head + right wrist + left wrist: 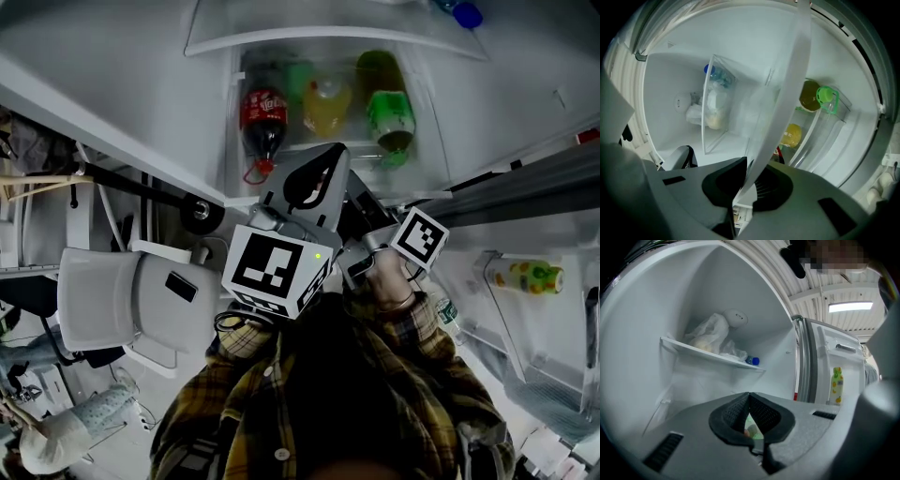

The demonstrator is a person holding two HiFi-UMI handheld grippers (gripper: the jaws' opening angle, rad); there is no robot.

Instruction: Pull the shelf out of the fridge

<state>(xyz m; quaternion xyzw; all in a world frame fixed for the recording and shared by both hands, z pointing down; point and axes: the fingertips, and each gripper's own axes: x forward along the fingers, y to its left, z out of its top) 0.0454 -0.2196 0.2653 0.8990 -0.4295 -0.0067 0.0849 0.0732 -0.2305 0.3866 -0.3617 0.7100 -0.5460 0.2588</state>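
The fridge shelf (pixel 787 93) shows in the right gripper view as a pale translucent strip seen edge-on, running from the top down between the jaws. My right gripper (pixel 747 164) is rolled onto its side and shut on that front edge; its marker cube (pixel 419 237) appears in the head view. My left gripper (pixel 314 178) points level into the fridge beside it. Its pads (pixel 740 408) meet at the tips (pixel 749 399) with nothing seen between them. A red cola bottle (pixel 262 117), a yellow bottle (pixel 326 103) and a green bottle (pixel 389 112) lie below the shelf.
A higher shelf (pixel 693 350) carries a plastic bag (pixel 712 333) and a blue-capped bottle (pixel 752 361). The open door at the right holds a yellow bottle (pixel 530 275). A white chair (pixel 122 300) stands at the left. My plaid sleeves (pixel 281 375) fill the bottom.
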